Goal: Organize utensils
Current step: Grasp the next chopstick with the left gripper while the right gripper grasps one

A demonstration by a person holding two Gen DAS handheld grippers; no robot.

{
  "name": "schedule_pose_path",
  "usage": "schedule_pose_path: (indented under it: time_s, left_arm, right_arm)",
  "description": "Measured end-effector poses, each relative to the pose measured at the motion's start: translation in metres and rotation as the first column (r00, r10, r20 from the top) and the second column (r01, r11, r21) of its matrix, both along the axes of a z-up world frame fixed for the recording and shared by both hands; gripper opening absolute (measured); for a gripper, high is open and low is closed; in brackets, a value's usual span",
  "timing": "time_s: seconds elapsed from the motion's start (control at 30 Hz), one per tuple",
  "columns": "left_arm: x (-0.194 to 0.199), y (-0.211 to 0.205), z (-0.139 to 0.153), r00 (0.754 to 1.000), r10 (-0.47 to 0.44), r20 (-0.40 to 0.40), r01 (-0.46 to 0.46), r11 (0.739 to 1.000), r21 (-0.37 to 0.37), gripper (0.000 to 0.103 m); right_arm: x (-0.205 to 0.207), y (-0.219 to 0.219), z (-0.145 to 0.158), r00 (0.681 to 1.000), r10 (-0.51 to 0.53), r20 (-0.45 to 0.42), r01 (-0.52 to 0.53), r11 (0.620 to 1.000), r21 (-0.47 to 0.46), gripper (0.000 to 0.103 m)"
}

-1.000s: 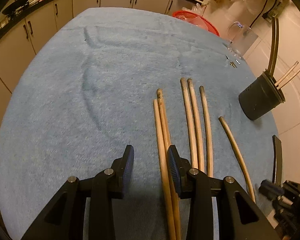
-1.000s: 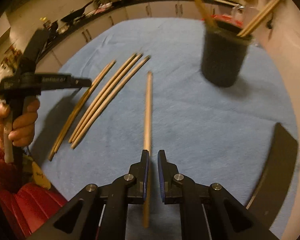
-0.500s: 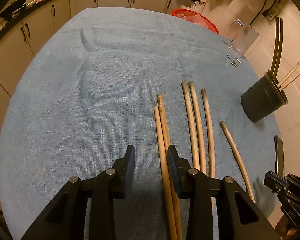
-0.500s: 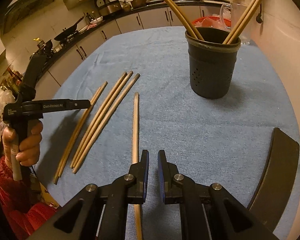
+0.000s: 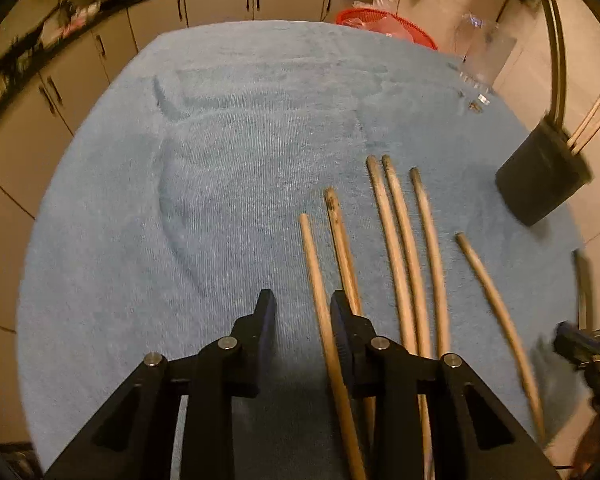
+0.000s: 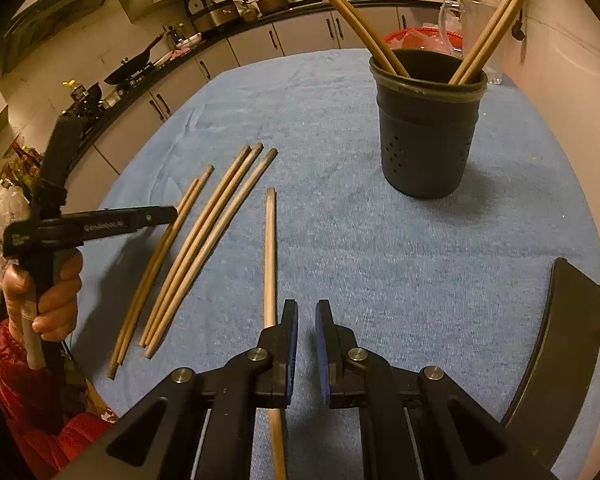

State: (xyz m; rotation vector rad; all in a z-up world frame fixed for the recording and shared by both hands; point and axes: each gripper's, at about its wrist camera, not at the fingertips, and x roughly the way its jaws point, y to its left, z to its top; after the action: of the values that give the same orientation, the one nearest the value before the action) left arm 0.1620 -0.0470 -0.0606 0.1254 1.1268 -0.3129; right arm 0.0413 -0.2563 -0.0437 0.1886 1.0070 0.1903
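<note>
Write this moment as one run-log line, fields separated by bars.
left gripper: closing, stick between fingers, not pressed | right gripper: shut, empty | holder: upright, sticks inside | six sticks on towel

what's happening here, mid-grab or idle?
Mid-grab. A person with two handheld grippers is sorting chopsticks off a blue towel into a black holder, which already has several in it. The left gripper sits over the leftmost chopstick, jaws just closing around it but not yet pinching. The right gripper is shut and empty, beside a lone chopstick. Six remain on the towel.
</note>
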Motion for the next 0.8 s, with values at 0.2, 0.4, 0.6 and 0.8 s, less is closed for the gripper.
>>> schedule_pose_path:
  time_s: [0.2,0.4,0.6,0.8]
  left_arm:
    - [0.01,-0.003,-0.002,0.999,0.033,0.0,-0.032,0.998,0.05,0.011]
    - [0.006,0.019,-0.001,0.997,0.056,-0.054,-0.057,0.998,-0.015,0.008]
    - [0.018,0.033,0.0,0.991,0.041,-0.124,-0.047,0.998,-0.041,0.008]
    - [0.024,0.031,0.002,0.985,0.022,-0.172,-0.028,0.999,-0.03,0.008]
  right_arm:
    - [0.007,0.004,0.004,1.0,-0.005,-0.001,0.005,1.0,-0.01,0.011]
    - [0.039,0.016,0.004,0.998,0.041,-0.046,-0.042,0.999,-0.009,0.011]
    - [0.085,0.036,-0.005,0.991,0.082,-0.103,-0.084,0.996,-0.018,0.011]
    - [0.115,0.042,-0.021,0.981,0.066,-0.184,-0.071,0.997,-0.02,0.011]
